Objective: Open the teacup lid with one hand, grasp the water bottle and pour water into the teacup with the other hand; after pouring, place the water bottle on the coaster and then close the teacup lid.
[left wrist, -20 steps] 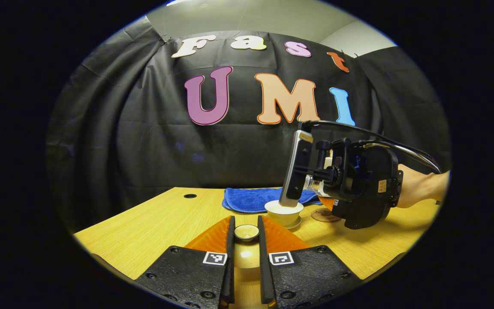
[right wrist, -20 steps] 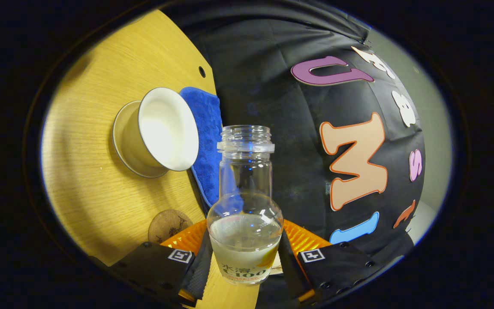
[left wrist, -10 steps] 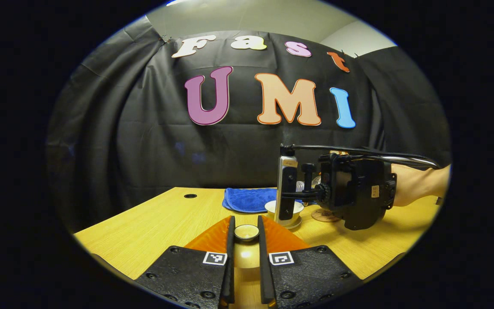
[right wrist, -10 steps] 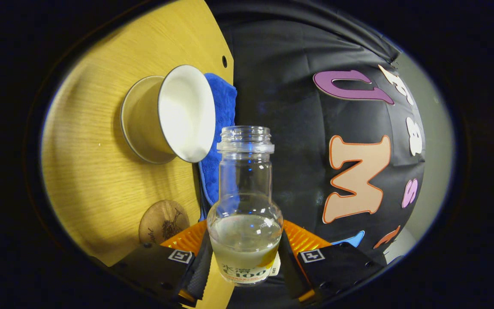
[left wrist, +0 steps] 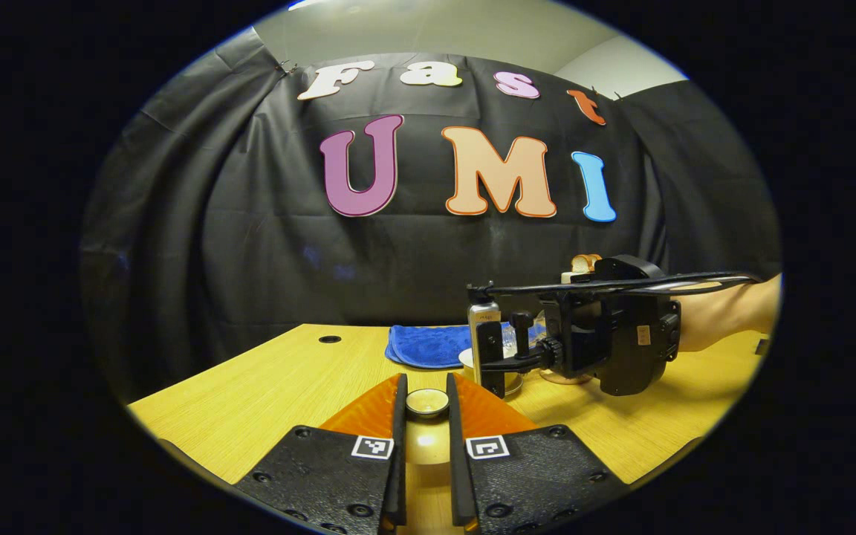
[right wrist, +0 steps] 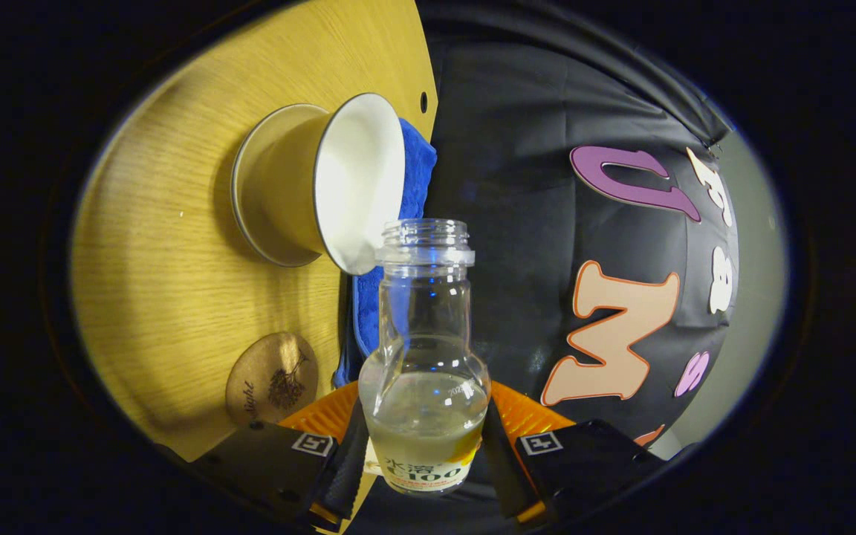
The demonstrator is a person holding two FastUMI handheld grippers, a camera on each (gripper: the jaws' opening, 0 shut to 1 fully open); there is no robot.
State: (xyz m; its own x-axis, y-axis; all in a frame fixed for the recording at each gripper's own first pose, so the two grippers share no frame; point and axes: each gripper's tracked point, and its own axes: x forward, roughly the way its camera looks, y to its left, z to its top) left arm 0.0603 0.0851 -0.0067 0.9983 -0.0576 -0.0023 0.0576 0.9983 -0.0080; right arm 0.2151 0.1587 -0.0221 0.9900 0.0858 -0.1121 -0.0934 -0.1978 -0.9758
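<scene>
Right gripper [right wrist: 423, 438] clamps the water bottle [right wrist: 425, 371]. Left gripper [left wrist: 425, 405] grips the teacup lid [left wrist: 426, 402]. The right gripper's body largely hides the teacup [left wrist: 467, 358] in the left gripper view.

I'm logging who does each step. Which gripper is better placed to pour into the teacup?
Right. The right gripper already clamps the water bottle, its open mouth beside the uncovered teacup. The left gripper is busy holding the lid.

Staged recording booth, not a real home: black cloth [left wrist: 250, 245] draped as backdrop wall, pale ceiling [left wrist: 428, 30] above it, wooden office-type table [left wrist: 264, 386] with cable hole [left wrist: 329, 339], blue towel [left wrist: 428, 345] and tea props laid out.
</scene>
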